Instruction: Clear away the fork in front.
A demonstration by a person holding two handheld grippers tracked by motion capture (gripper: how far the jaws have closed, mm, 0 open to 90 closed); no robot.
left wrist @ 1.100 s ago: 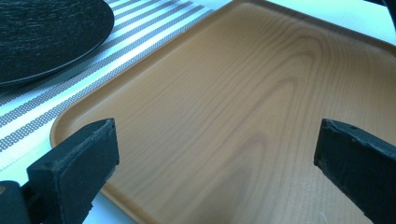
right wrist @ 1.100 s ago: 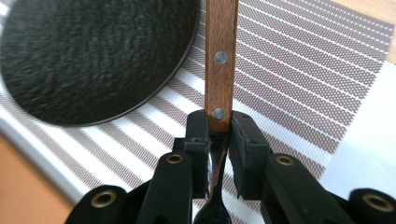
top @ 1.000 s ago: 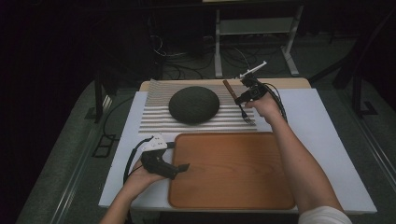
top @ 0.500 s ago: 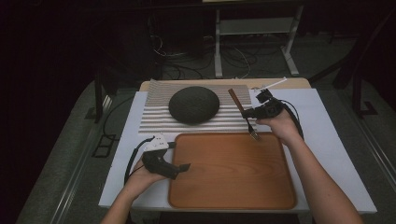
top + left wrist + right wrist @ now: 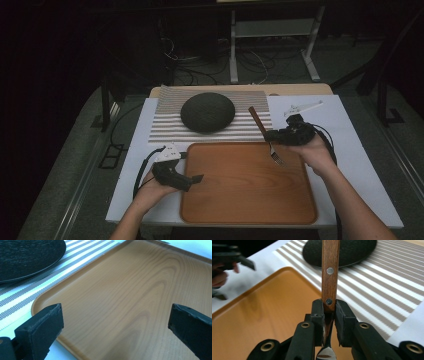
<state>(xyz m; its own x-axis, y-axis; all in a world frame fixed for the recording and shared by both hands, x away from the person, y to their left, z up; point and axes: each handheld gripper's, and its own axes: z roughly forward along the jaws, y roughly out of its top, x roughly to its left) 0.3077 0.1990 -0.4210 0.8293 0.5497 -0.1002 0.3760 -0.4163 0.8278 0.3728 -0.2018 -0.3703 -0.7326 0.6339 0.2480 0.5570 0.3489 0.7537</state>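
Right gripper [image 5: 329, 312]: fingers pinching fork [image 5: 265, 135] at handle base, tines hanging below them over tray [image 5: 240, 200] corner. Left gripper [image 5: 115, 322]: fingers spread, empty, above tray's near edge. Step judged: fork transfer onto tray; next, lowering flat before release.

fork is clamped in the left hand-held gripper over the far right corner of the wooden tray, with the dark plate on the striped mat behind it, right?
Not quite: the fork is clamped in the right hand-held gripper, not the left; the right gripper view shows its jaws shut on the wooden handle. The left hand-held gripper holds nothing. The rest stands: the fork is over the far right corner of the wooden tray, the dark plate on the striped mat behind.
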